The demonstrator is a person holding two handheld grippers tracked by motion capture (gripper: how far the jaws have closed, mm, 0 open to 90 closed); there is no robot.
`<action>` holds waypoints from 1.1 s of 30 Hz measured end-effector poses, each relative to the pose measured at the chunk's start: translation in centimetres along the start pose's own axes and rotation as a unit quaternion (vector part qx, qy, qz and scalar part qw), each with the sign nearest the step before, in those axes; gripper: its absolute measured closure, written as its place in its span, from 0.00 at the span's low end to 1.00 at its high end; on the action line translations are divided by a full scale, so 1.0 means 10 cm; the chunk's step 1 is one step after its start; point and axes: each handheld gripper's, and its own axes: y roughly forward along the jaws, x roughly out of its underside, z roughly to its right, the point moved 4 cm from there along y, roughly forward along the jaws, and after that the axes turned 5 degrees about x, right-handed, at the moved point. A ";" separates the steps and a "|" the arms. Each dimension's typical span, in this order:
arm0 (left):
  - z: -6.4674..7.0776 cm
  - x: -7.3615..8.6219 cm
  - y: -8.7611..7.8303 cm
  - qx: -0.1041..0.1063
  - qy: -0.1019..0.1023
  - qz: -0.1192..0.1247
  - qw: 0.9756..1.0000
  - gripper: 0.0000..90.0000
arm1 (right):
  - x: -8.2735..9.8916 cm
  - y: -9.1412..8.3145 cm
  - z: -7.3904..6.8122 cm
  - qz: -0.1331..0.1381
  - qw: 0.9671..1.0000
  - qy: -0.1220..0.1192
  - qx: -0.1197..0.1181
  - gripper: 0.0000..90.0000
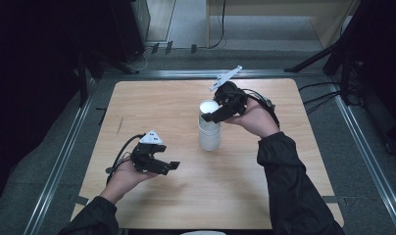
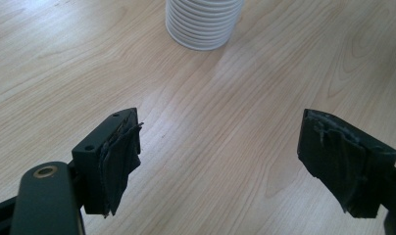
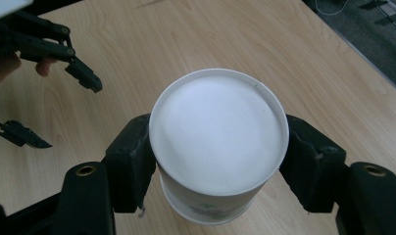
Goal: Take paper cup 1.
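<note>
We count one stack of white paper cups (image 1: 209,128) on one wooden table (image 1: 152,107); how many cups it holds we cannot tell. We count two grippers: the left gripper (image 1: 169,166) near left, the right gripper (image 1: 209,116) at the stack's top.

The right claw (image 1: 209,116) reaches in from the right, hand raised, its jaws clamped on something white that they hold from both sides. The left claw (image 1: 172,165) hovers low, seemingly just above the desk (image 1: 152,105), jaws spread wide with nothing between, forearm entering from the bottom.
</note>
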 end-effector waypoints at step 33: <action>0.00 -0.14 0.03 0.019 0.017 0.009 1.000 0.18 | -0.10 -0.88 -0.17 0.090 0.996 -0.005 0.022 0.39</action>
